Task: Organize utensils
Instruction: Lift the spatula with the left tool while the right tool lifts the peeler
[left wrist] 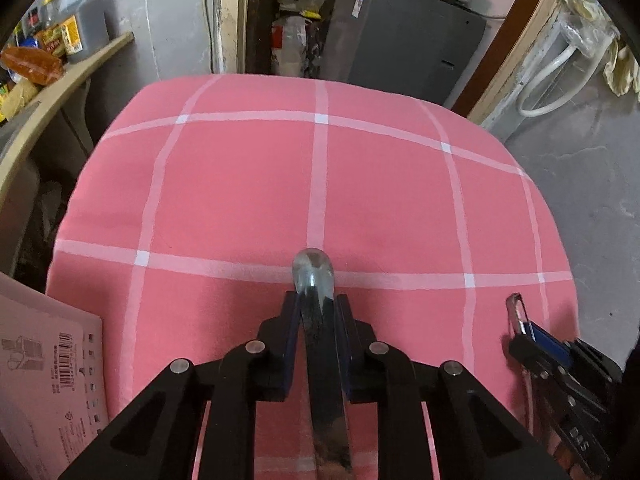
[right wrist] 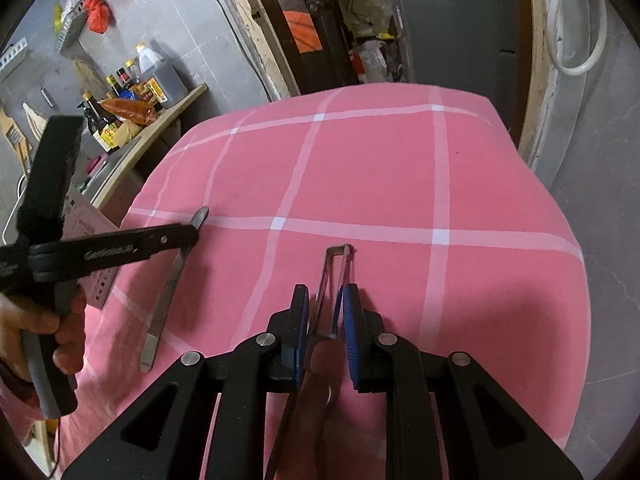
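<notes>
My left gripper (left wrist: 317, 304) is shut on a steel spoon (left wrist: 314, 270); its bowl pokes out past the fingertips and its handle runs back under the camera. In the right wrist view the left gripper (right wrist: 192, 232) holds that spoon (right wrist: 160, 320) above the pink checked tablecloth (right wrist: 400, 180), handle hanging down. My right gripper (right wrist: 326, 300) is shut on a metal peeler (right wrist: 334, 272), whose head sticks forward between the blue pads. In the left wrist view the right gripper (left wrist: 524, 330) and the peeler (left wrist: 516, 308) show at the lower right.
A pink printed box (left wrist: 48, 380) lies at the table's left edge. A shelf (right wrist: 132, 100) with sauce bottles and packets runs along the left wall. A grey cabinet (left wrist: 408, 36) stands behind the table. A white hose (right wrist: 576, 32) hangs on the right wall.
</notes>
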A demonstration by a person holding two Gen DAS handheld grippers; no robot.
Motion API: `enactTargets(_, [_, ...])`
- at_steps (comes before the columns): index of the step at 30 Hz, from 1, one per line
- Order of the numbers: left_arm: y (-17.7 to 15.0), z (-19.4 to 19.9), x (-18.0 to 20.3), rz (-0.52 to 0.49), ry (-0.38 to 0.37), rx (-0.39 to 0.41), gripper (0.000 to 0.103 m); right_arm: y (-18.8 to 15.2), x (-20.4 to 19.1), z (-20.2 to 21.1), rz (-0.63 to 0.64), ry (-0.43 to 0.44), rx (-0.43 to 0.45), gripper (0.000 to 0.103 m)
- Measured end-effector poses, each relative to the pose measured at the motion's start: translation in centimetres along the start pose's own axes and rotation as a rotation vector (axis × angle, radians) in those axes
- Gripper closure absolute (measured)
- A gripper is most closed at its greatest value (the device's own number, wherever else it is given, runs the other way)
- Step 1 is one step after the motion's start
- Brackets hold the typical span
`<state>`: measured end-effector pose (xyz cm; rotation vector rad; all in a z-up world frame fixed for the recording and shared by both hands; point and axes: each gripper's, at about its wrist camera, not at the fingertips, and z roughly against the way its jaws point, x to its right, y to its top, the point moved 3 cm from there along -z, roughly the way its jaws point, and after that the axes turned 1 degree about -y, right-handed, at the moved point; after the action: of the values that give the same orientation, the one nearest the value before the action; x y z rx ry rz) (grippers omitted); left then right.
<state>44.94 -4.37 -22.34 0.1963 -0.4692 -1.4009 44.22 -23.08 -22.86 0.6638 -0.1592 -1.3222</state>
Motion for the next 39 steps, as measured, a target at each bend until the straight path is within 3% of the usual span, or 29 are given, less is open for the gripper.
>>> enactTargets(5, [-0.9,0.5,0.1,0.006,-0.077,-0.059,0.088,0.7,-0.5,-1.2,-0.013,0.011,-0.051,0.078])
enactTargets(12, [-0.8,0.2,0.4,-0.020,-0.093,-0.127,0.087,0.6,-0.9,-1.7,-0.044,0.017,-0.061,0.075])
enactTargets(19, [-1.0,0.5,1.4,-0.104,-0.022,-0.117,0.088,0.8,-1.8,-1.9,0.013,-0.030,-0.076,0.075])
enactTargets(20, [-1.1,0.6,1.7,-0.121,-0.009,-0.114,0.088,0.8,-1.9,-1.9,0.020,-0.040,-0.078,0.075])
enactTargets(23, [-1.0,0.7,1.8,-0.113,-0.009,-0.110,0.093,1.0,-2.0,-1.9,0.039,-0.094,-0.088,0.091])
enactTargets(24, [-1.0,1.0,1.6,-0.093,-0.021,-0.101,0.102,1.1,-1.6,-1.7,0.015,-0.074,-0.089,0.092])
enactTargets(26, [-1.6,1.1,0.9,-0.013,-0.141,-0.120,0.102,1.0,-0.8,-1.2,-0.067,-0.017,-0.090,0.092])
enactTargets(29, [-2.9,1.5,0.8,-0.026,-0.143,-0.088,0.102,0.3,-0.3,-0.5,-0.099,0.004,-0.068,0.092])
enactTargets(32, [-3.9,1.5,0.8,-0.011,-0.218,-0.119,0.102,-0.7,-0.4,-0.2,-0.112,0.035,-0.076,0.092])
enactTargets(39, [-5.4,2.5,0.0,-0.047,-0.118,-0.124,0.097,-1.8,-0.4,0.0,-0.122,0.038,-0.069,0.092])
